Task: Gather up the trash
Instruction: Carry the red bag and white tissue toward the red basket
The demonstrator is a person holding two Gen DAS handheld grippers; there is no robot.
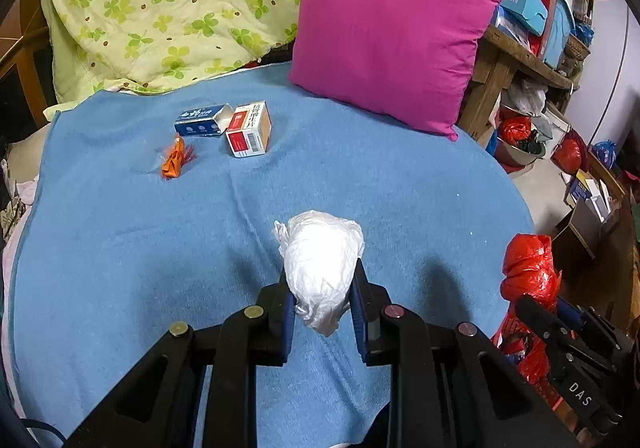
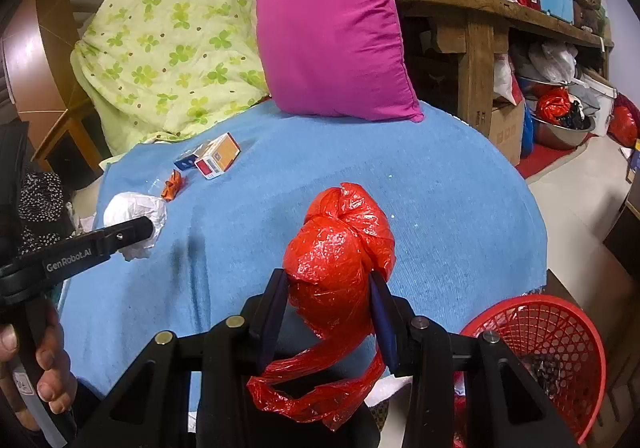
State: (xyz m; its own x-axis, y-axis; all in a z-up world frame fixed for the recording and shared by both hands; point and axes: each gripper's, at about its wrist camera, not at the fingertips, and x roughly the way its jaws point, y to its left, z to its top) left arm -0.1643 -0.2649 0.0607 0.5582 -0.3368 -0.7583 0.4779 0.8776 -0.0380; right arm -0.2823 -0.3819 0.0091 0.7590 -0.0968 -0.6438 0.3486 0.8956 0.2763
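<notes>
The left gripper had its jaws clamped on a crumpled white plastic bag, the wad bulging out ahead of the blue pads and held just above the blue blanket. Over on the other side, the right gripper was squeezed tight on a knotted red plastic bag, and a loose twisted tail of that bag hung down below the fingers. Down at the lower right of the right wrist view sat a red mesh basket, off the edge of the blanket and close beside the gripper, with some dark scraps showing through its lattice. Further up the blanket, three more pieces lay close together: a small orange wrapper, a blue carton with one end open, and a red and white box touching that open end. Behind them a magenta pillow leaned up at the far edge, next to a bunched green clover quilt. To the right stood a wooden shelf stacked with boxes and bags.
</notes>
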